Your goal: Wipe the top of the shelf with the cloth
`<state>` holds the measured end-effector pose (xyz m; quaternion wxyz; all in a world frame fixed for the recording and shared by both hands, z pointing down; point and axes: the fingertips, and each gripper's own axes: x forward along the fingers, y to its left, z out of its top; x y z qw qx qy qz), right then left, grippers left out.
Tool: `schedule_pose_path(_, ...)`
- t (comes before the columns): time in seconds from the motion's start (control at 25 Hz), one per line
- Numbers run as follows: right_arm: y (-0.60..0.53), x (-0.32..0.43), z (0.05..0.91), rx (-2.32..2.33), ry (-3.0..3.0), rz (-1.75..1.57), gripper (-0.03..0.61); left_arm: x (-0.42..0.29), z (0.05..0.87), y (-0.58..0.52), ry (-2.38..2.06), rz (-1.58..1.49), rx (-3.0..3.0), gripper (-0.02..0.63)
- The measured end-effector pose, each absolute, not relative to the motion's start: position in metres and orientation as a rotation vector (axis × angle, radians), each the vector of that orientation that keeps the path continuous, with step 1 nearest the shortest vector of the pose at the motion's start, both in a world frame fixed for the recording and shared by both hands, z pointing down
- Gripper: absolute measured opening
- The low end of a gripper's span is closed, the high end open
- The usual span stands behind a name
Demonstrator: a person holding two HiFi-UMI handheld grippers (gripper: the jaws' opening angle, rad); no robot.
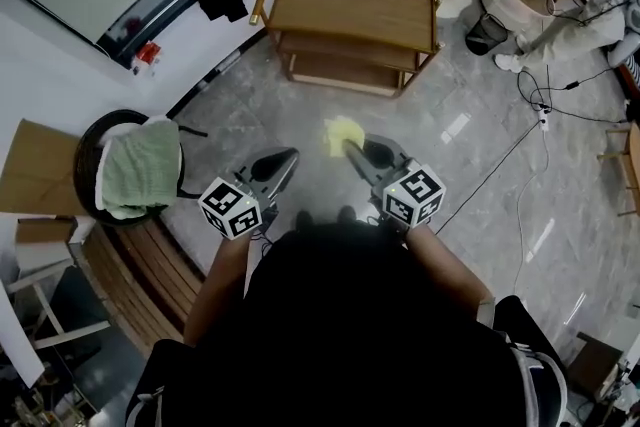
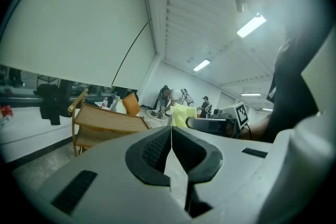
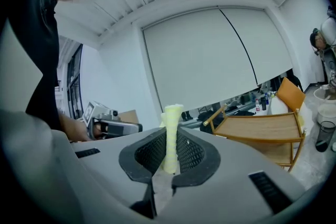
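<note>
yellow cloth [image 1: 338,131] pinched upright in the clenched right gripper [image 3: 169,150], left gripper [image 2: 171,136] closed on nothing beside it; wooden shelf [image 1: 350,10] stands well ahead across the floor, top's long axis crosswise, straight ahead of the right gripper.

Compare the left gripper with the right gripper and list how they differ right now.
1. The right gripper is shut on the yellow cloth; the left gripper is shut on nothing.
2. The left gripper's jaws meet pad to pad, while the right gripper's are kept slightly apart by the cloth standing up between them.
Shared: both point toward the wooden shelf and are short of it, over the floor.
</note>
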<state>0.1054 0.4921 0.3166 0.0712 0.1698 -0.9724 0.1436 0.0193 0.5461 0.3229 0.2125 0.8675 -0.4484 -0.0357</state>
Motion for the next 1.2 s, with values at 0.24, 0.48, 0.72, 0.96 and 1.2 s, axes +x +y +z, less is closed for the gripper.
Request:
schedule_pose_path(0.24,0.488,0.115,0.310,0.522,-2.921,0.405,0.043,0.022,0.325,0.547,-1.256,-0.071,2.396,0.012)
schedule_pose_path(0.48,0.490,0.122,0.311,0.478,-2.901,0.296,0.043,0.025,0.327,0.547,-1.252,-0.079,2.382,0.011)
schedule_pose_path(0.72,0.490,0.128,0.310,0.330,-2.870,0.151,0.043,0.034,0.327,0.543,-1.260,-0.087,2.362,0.011)
schedule_pose_path(0.96,0.487,0.135,0.313,0.309,-2.895,0.255,0.043,0.046,0.328,0.533,-1.319,-0.071,2.314,0.012)
schedule_pose_path(1.2,0.469,0.115,0.331,0.345,-2.869,0.329,0.043,0.023,0.332,0.524,-1.368,-0.079,2.278,0.012)
